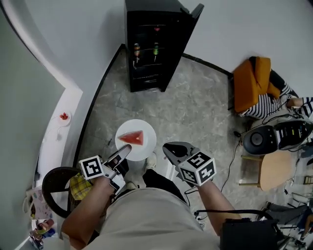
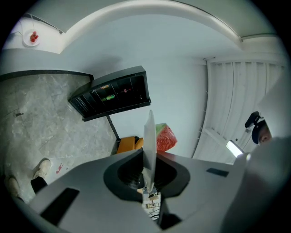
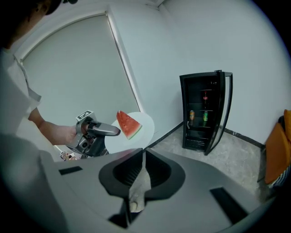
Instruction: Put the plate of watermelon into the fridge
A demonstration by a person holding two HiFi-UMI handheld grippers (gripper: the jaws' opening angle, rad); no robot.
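A white plate [image 1: 146,144] with a red watermelon wedge [image 1: 133,137] is held level above the stone floor. My left gripper [image 1: 122,152] is shut on the plate's near rim. In the left gripper view the plate [image 2: 149,136] shows edge-on between the jaws, with the watermelon [image 2: 164,138] behind it. The black fridge [image 1: 151,44] stands ahead against the wall, its door [image 1: 193,13] swung open to the right and bottles on its shelves. My right gripper [image 1: 169,148] hovers shut and empty just right of the plate. From the right gripper view I see the plate [image 3: 144,123], the watermelon [image 3: 128,124] and the fridge [image 3: 204,113].
An orange seat [image 1: 252,85] with a person in a striped sleeve is at the right. A round black appliance [image 1: 259,140] and a wooden stool [image 1: 274,171] stand below it. A small dish [image 1: 63,117] sits on the white ledge at the left, and a black chair [image 1: 56,188] is beside me.
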